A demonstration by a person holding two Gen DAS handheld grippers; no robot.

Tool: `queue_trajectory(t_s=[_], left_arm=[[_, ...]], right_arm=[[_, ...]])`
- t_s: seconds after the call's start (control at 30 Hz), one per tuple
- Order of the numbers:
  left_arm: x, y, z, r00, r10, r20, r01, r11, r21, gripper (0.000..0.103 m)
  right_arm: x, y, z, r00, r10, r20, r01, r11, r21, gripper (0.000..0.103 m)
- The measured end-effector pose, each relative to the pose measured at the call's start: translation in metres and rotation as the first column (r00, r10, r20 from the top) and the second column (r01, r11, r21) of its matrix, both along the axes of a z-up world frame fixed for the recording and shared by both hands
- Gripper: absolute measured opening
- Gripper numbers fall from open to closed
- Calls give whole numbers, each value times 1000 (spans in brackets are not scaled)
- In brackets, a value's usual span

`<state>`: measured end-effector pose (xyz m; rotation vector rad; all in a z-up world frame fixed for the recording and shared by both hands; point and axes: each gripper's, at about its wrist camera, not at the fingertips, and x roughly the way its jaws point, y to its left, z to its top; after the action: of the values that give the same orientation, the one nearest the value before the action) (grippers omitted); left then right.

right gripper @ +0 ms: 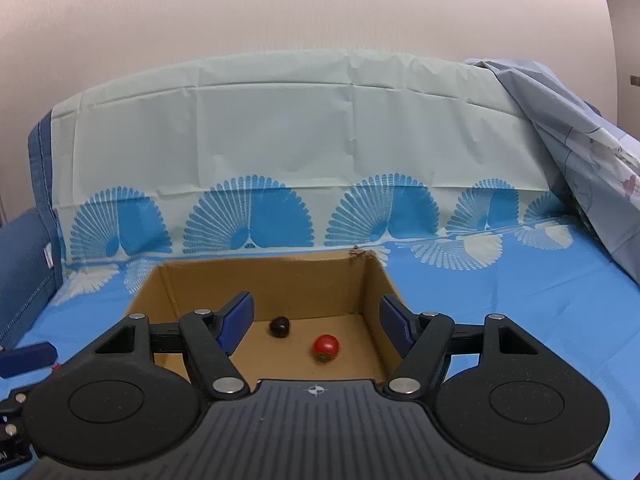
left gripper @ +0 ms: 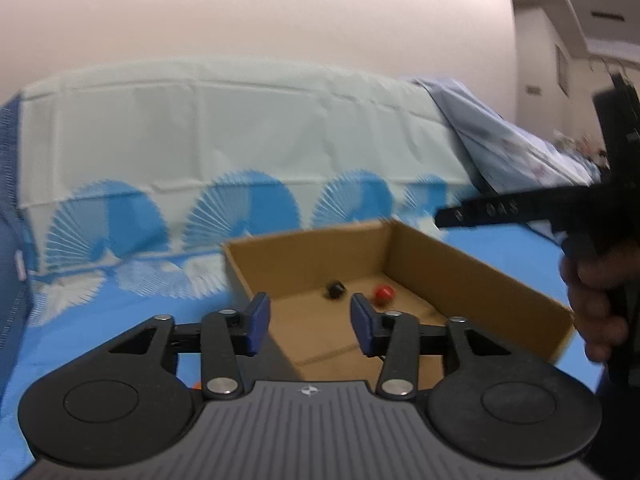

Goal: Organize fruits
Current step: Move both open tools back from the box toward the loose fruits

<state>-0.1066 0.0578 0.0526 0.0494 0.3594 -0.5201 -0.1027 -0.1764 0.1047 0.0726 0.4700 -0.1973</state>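
Note:
An open cardboard box lies on the blue patterned cloth. On its floor rest a small dark round fruit and a red round fruit, a little apart from each other. My left gripper hovers over the box's near left edge, open, with nothing between its blue pads. My right gripper is over the box's near side, open and empty, with both fruits showing beyond its fingers. In the left wrist view, the right tool's black body and the hand holding it reach in from the right.
The blue fan-print cloth covers the surface around the box. A pale sheeted bank rises behind it. A crumpled light-blue sheet lies at the right and a dark blue cushion at the left. A blue fingertip of the left gripper shows at the left edge.

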Motion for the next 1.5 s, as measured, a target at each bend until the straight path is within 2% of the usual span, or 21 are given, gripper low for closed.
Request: queue_trajectory(t_s=[0.07, 0.13, 0.23, 0.3, 0.37, 0.43, 0.47, 0.5, 0.57, 0.8, 0.93, 1.1, 1.23, 1.37, 1.47, 1.5], left_arm=[[1, 8, 6, 1000, 12, 22, -12, 1000, 3, 56], [5, 16, 16, 999, 23, 45, -25, 999, 47, 56], [12, 35, 34, 997, 20, 80, -28, 994, 107, 56], [17, 51, 43, 996, 24, 84, -34, 993, 116, 54], [21, 68, 45, 996, 46, 82, -54, 993, 103, 37], [24, 85, 32, 995, 96, 40, -99, 992, 75, 31], [30, 90, 29, 990, 138, -20, -137, 988, 68, 23], [32, 94, 30, 986, 164, -30, -162, 986, 44, 21], [32, 105, 33, 979, 204, -26, -205, 978, -30, 21], [39, 104, 33, 974, 224, -23, -225, 974, -32, 21], [49, 113, 28, 962, 266, -60, -270, 960, -74, 21], [64, 140, 23, 928, 333, -167, -359, 919, -161, 22], [80, 168, 13, 878, 363, -314, -442, 865, -238, 22], [94, 190, -1, 825, 360, -435, -506, 814, -287, 22], [101, 198, -8, 804, 356, -476, -527, 797, -294, 23], [102, 200, -9, 800, 354, -485, -530, 796, -293, 25]], right_arm=[[0, 6, 1, 1000, 0, 13, 0, 1000, 13, 64], [-1, 15, 3, 1000, 6, 30, -7, 1000, 21, 49], [-1, 29, 6, 998, 33, 55, -34, 999, 34, 35], [-1, 40, 7, 996, 55, 69, -58, 998, 35, 35], [1, 51, 6, 994, 79, 71, -82, 996, 35, 35], [3, 61, 5, 993, 102, 66, -105, 994, 34, 35], [5, 67, 4, 992, 113, 63, -116, 993, 34, 35], [7, 72, 3, 991, 123, 60, -126, 991, 35, 35], [10, 82, 1, 988, 145, 57, -147, 988, 36, 35], [18, 116, -4, 974, 222, 42, -223, 974, 36, 33], [20, 137, -7, 961, 275, 36, -276, 961, 26, 30], [20, 173, -18, 932, 362, 12, -362, 932, -3, 26], [20, 206, -30, 899, 438, -19, -439, 898, -35, 26], [32, 239, -53, 902, 422, -97, -429, 900, -81, 27], [47, 262, -74, 912, 373, -171, -399, 903, -159, 33], [51, 267, -79, 917, 353, -185, -384, 907, -173, 38]])
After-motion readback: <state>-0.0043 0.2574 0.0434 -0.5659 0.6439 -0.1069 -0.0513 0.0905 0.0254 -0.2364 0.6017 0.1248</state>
